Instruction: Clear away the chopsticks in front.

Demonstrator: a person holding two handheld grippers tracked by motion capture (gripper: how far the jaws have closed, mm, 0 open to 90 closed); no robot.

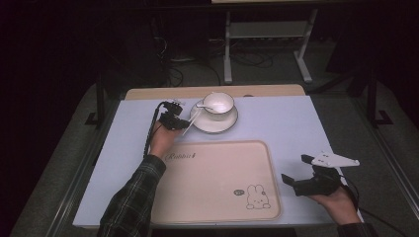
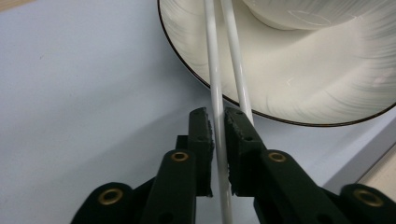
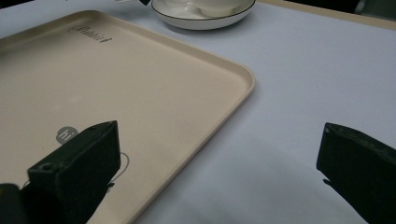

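My left gripper (image 2: 218, 140) pinches just one white chopstick (image 2: 215, 84); both lean on the plate (image 2: 299, 88) near the table's (image 1: 276, 123) far edge. The other chopstick (image 2: 238, 79) could slip off. My right gripper (image 1: 302, 173) hangs open beside the tray (image 1: 217, 182).

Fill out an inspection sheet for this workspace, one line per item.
Surface: pale blue table, bare at right.
Job's things: white chopsticks resting on the plate; bowl on that plate.
Clutter: beige rabbit tray, nothing on it.
Grippers: left gripper shut on one chopstick; right gripper open, nothing held, beside the tray.
Cables: black cable trailing from left gripper.
Surroundings: grey metal stand, floor cables.
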